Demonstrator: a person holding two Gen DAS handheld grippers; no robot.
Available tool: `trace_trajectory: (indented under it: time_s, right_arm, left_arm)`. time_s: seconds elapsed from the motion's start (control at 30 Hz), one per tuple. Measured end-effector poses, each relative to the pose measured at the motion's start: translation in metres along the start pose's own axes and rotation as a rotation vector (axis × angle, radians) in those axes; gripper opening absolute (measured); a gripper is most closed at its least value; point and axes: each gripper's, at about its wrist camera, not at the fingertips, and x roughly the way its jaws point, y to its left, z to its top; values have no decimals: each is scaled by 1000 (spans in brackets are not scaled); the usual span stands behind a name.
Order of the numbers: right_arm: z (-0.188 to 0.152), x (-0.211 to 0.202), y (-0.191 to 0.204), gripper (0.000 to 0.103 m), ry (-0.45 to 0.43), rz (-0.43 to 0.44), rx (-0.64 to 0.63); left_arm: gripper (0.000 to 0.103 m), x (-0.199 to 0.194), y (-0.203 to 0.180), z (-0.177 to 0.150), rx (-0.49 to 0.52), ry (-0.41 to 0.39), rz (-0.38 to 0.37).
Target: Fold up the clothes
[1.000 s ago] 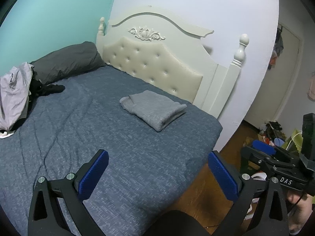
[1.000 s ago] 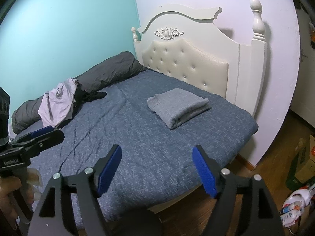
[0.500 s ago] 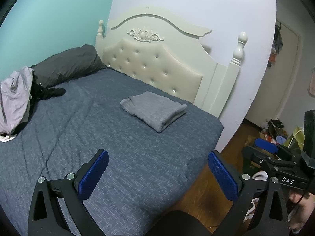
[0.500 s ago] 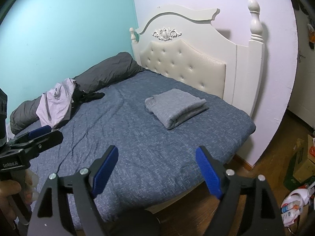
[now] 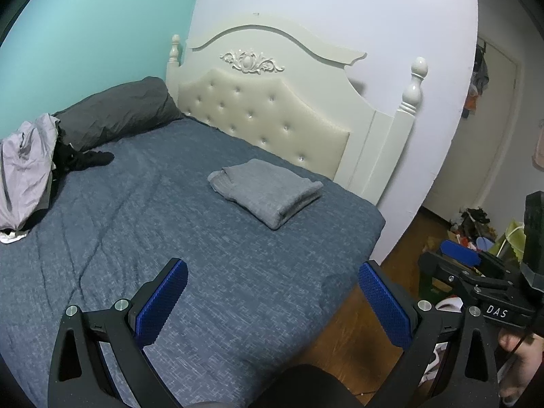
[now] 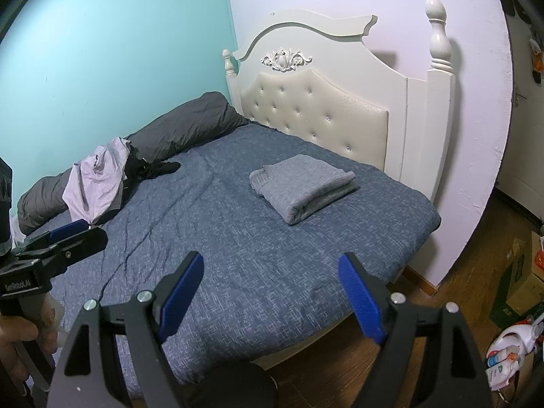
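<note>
On blue bed, folded grey garment, long axis toward headboard

A home bedroom: a bed with tufted headboard behind it, pillow and loose clothes along its far side.

A cream tufted headboard backs the blue-covered bed.

"DAS" in white letters on the right gripper body, "GenRobot.AI" in white on the left gripper body, no other legible text
</note>
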Motion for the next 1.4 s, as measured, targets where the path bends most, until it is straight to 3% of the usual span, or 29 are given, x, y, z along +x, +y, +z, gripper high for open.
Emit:
trace_trajectory:
  time_s: [0.63,0.87,1.4]
  right_arm:
    - [2,0,-1,83,-2,-2,-2]
    - [3,0,-2,94,-5,0,7]
    - [3,4,-1,94,8,8,5]
  left_arm:
    - [102,1,-3,3,9,12,-13]
    - [102,0,-3,4,13,4,-10]
    - [102,-2,0,4,5,7,-33]
